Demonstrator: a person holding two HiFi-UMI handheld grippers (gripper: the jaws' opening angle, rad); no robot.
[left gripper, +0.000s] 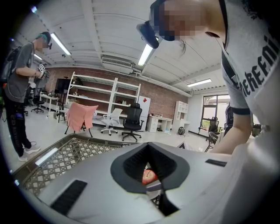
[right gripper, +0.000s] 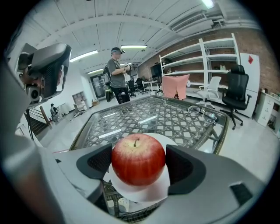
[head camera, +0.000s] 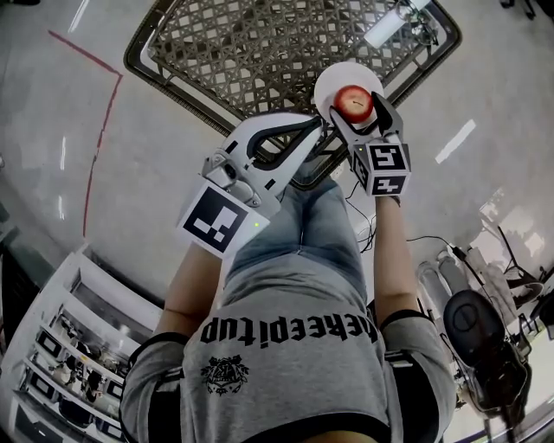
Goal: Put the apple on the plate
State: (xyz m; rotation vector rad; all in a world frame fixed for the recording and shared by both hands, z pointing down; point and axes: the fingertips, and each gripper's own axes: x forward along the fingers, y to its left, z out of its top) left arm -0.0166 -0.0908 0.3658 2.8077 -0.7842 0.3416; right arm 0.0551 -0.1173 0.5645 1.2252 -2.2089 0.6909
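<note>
A red apple (head camera: 353, 102) hangs between the jaws of my right gripper (head camera: 362, 116), which is shut on it; both pads touch its sides. Directly under it lies a white plate (head camera: 340, 78) near the front right edge of the glass wicker table (head camera: 138, 65). In the right gripper view the apple (right gripper: 138, 159) fills the gap of the right gripper (right gripper: 139, 165), with the plate (right gripper: 154, 191) showing below it. My left gripper (head camera: 321, 128) is shut and empty just left of the plate. Through the left gripper (left gripper: 151, 165), the apple (left gripper: 149, 176) peeks between its jaws.
A cable and a lamp reflection (head camera: 400, 21) show at the table's far right corner. White shelves (head camera: 52, 346) stand at lower left, a black office chair (head camera: 472, 333) at lower right. Another person (right gripper: 116, 74) stands beyond the table (right gripper: 144, 114).
</note>
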